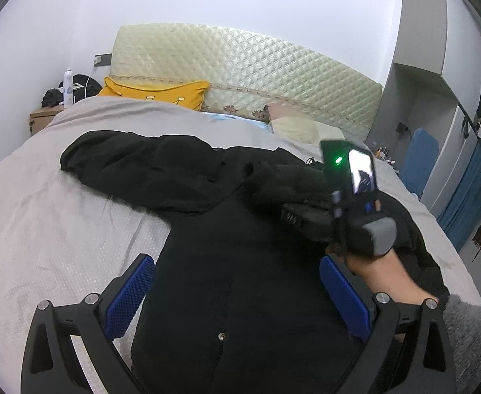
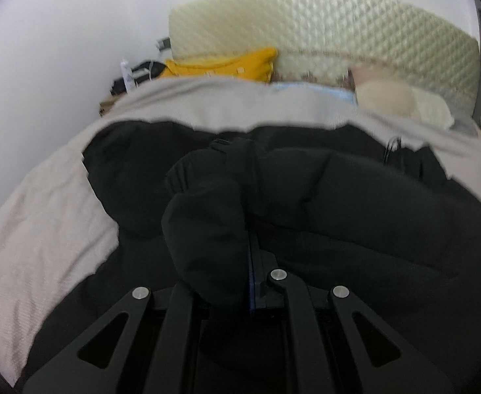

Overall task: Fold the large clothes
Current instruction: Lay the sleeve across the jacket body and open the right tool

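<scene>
A large black coat (image 1: pixel 240 246) lies spread on the bed, one sleeve (image 1: pixel 125 161) stretched out to the left. My left gripper (image 1: pixel 237 289) hovers open over the coat's body, its blue pads (image 1: pixel 128 295) wide apart and touching nothing. My right gripper (image 1: pixel 291 215), held by a hand (image 1: pixel 381 272), reaches in from the right over the coat's upper part. In the right wrist view the right gripper (image 2: pixel 251 249) is shut on a fold of the black coat (image 2: pixel 371 213). A bulge of the fabric (image 2: pixel 207 229) drapes over its left finger, and the view is blurred.
The bed has a beige cover (image 1: pixel 43 213), a quilted cream headboard (image 1: pixel 240 65) and a yellow pillow (image 1: pixel 155 92). A nightstand (image 1: pixel 40 118) with a white bottle (image 1: pixel 68 85) stands at the far left. A grey wardrobe (image 1: pixel 421 65) and a blue curtain (image 1: pixel 470 197) are on the right.
</scene>
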Motion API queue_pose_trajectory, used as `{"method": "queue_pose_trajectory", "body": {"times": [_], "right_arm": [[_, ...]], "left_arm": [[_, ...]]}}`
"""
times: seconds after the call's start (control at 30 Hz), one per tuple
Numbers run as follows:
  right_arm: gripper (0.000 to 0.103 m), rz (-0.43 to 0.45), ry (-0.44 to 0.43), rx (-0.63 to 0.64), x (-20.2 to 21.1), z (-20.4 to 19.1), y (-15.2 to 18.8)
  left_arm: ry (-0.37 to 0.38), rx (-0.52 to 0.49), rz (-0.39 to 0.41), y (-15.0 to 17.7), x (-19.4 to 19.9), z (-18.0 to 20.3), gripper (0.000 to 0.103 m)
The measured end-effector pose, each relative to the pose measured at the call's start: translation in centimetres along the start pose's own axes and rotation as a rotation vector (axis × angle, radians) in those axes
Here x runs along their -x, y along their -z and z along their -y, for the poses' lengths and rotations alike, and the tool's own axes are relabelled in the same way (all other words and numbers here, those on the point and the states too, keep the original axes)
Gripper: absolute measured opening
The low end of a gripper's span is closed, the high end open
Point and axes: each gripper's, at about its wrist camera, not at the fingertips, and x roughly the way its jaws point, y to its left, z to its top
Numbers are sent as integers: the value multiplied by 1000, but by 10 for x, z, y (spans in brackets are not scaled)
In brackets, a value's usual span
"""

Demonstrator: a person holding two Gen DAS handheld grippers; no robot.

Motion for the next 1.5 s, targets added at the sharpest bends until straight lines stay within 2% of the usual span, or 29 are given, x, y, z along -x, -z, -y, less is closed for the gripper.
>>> {"method": "queue_pose_trajectory", "body": {"times": [0.07, 0.2, 0.37, 0.43, 0.47, 0.5, 0.57, 0.63, 0.73, 0.97, 1.03, 1.23, 1.33, 1.5], "right_arm": [[8, 9, 6, 7, 0, -3, 5], [9, -2, -33, -80, 6, 6, 0], [12, -8, -37, -58, 27, 1, -6], [21, -12, -31, -35, 34, -2, -7], [36, -14, -39, -31, 38, -3, -6], [60, -14, -50, -29, 42, -5, -5], [84, 11, -64, -15, 53, -9, -4], [84, 48, -63, 2, 68, -12, -5], [84, 59, -64, -15, 85, -7, -7], [84, 125, 8, -36, 144, 22, 0], [84, 156, 31, -42, 166, 29, 6], [84, 197, 94, -77, 215, 46, 26], [84, 185, 188, -72, 237, 55, 39], [84, 210, 233, -66, 277, 68, 62]], "left_arm": [[5, 1, -1, 1, -2, -1, 102], [12, 0, -4, 1, -4, -1, 102], [4, -10, -3, 2, -3, 2, 102], [1, -18, -1, 3, -2, 4, 102], [1, -21, 1, 3, -2, 6, 102], [1, -21, 4, 3, -1, 6, 102], [1, -19, 11, 4, 2, 6, 102], [-5, -18, 10, 4, 3, 6, 102], [-11, -23, 11, 5, 3, 9, 102], [-17, -61, 38, 1, 11, 26, 102], [3, -55, 52, 3, 15, 27, 102], [-9, -59, 22, 6, 11, 34, 102], [-9, -61, 34, 9, 14, 41, 102], [14, -58, 30, 13, 19, 51, 102]]}}
